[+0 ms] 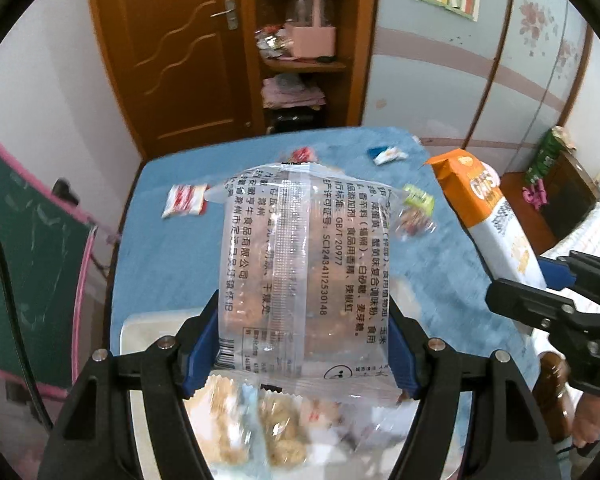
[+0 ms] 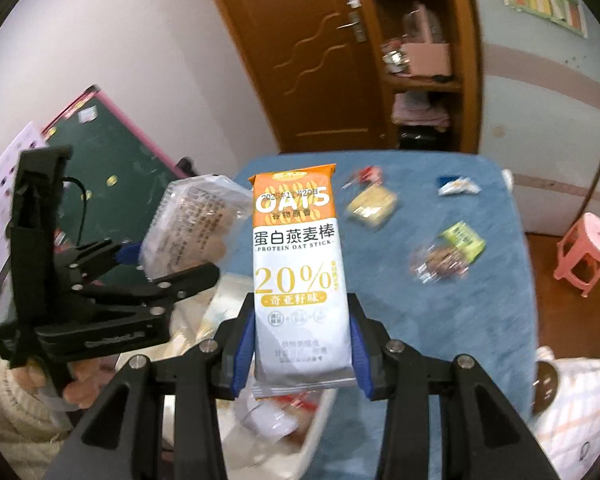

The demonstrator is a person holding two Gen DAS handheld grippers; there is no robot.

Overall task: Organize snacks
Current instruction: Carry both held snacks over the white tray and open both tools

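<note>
Two packets are in the air at once, each pinched near its lower end so that most of it stands up clear of the blue table (image 2: 480,320), presumably ready to be lowered into the bin below. The white bin (image 1: 148,328), the largest thing under the grippers, sits at the table's near edge and already holds several wrapped snacks; they are too blurred to name.

The left gripper (image 1: 300,344) has its blue pads pressed against both sides of the clear biscuit packet (image 1: 300,264), printed back toward the camera, directly above the bin. The right gripper (image 2: 302,348) clamps the oat stick packet (image 2: 298,264) the same way, front side facing the lens, just beside the bin's right edge.

Smaller loose snacks lie farther out on the table, well apart: a green-labelled packet (image 2: 454,250), a yellow packet (image 2: 372,204), a red-and-white sachet (image 1: 186,200), a blue-and-white sachet (image 2: 458,186) and a small red sweet (image 2: 366,174). By my judgement, these remain to be gathered.
</note>
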